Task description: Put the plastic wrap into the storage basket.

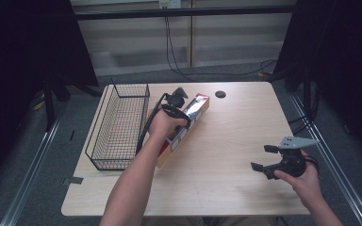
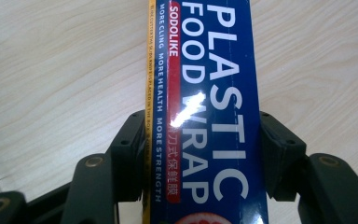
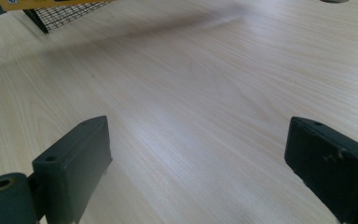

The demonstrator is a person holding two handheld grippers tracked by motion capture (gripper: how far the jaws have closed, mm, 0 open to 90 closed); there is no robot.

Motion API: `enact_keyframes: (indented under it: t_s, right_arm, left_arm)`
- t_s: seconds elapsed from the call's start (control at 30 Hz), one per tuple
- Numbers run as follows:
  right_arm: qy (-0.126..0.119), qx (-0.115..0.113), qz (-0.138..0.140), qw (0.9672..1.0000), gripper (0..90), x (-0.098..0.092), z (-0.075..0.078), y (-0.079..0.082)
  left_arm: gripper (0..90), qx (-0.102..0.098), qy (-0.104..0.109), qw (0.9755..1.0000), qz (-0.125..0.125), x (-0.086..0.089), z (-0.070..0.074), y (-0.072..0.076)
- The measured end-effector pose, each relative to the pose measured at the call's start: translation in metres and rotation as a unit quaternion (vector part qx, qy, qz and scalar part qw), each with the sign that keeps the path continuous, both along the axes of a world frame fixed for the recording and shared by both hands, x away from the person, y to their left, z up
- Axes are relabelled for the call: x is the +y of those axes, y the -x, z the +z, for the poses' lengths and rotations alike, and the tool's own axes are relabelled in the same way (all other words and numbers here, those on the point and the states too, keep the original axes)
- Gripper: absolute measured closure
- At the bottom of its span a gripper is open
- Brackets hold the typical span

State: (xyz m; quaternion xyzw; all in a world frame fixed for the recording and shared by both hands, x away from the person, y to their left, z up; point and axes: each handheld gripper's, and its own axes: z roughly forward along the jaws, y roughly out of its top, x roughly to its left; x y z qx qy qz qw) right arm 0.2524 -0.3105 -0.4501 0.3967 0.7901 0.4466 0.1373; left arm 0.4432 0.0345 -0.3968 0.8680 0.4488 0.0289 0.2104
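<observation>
1. nearest in the high view: left forearm rising from the desk's near edge, left gripper (image 1: 176,101) clamped on the plastic food wrap box (image 1: 194,113).
2. box set slantwise near the middle of the far half of the desk (image 1: 226,188), just beside the wire basket (image 1: 118,127) along the left edge; far end looks raised, near end hidden behind the hand, so contact with the desk cannot be told.
3. right gripper (image 1: 264,157) held near the near right corner, well apart from the box, claw spread on nothing.
4. small dark disc (image 1: 220,94) near the far edge, apart from everything.
5. left gripper view: left gripper (image 2: 203,154) pinching the box (image 2: 205,93) across its narrow width, one black pad pressed on each long side, blue printed face up, bare wood beyond.
6. right gripper view: right gripper (image 3: 200,158) jaws wide apart over bare wood; corner of the basket (image 3: 60,16) and a yellow edge of the box (image 3: 42,4) at the top left.
7. handling, as a judgement: long thin carton, probably light but tail-heavy when gripped near one end, so likely to droop or swing; glossy skin may slip between pads; cardboard walls will dent under a hard squeeze.
8. best hold: across the narrow width, closer to the middle of the length, pressure moderate, box kept level on the way to the basket.
</observation>
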Motion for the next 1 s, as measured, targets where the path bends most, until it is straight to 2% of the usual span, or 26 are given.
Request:
enact_keyframes:
  t_s: [0.1,0.13,0.27,0.37,0.5,0.63,0.8,0.93,1.0]
  right_arm:
    - [0.0,-0.001,0.0,1.0,6.8,0.0,0.0,0.0]
    - [0.0,0.0,0.0,1.0,6.8,0.0,0.0,0.0]
    - [-0.002,0.001,0.001,1.0,6.8,0.0,0.0,0.0]
    - [-0.002,0.002,0.001,1.0,6.5,0.0,0.0,-0.001]
    - [-0.004,0.001,0.001,1.0,6.2,0.001,0.0,-0.001]
    - [-0.003,0.002,0.0,1.0,5.9,0.001,-0.001,-0.001]
    - [-0.004,0.001,0.0,1.0,5.6,0.001,0.0,-0.001]
    - [-0.003,0.001,0.002,1.0,5.5,0.001,-0.001,-0.001]
    - [-0.003,0.002,0.003,1.0,5.3,0.001,0.0,0.0]
  left_arm:
    - [43.3,0.003,-0.001,1.0,-0.004,0.004,0.002,0.0]
    - [43.3,0.006,-0.009,0.9999,-0.003,0.005,0.004,0.0]
    - [43.3,0.004,-0.003,1.0,0.001,0.009,0.007,0.001]
    - [43.3,0.002,-0.008,1.0,0.004,0.013,0.01,0.001]
    - [43.3,0.008,-0.005,0.9999,0.008,0.019,0.015,0.001]
    - [43.3,0.005,-0.005,0.9999,0.013,0.024,0.018,0.002]
    - [43.4,0.004,0.002,0.9999,0.013,0.028,0.022,0.003]
    - [43.4,0.006,-0.004,0.9999,0.009,0.033,0.026,0.003]
    - [43.4,0.005,0.0,0.9998,0.017,0.034,0.028,0.004]
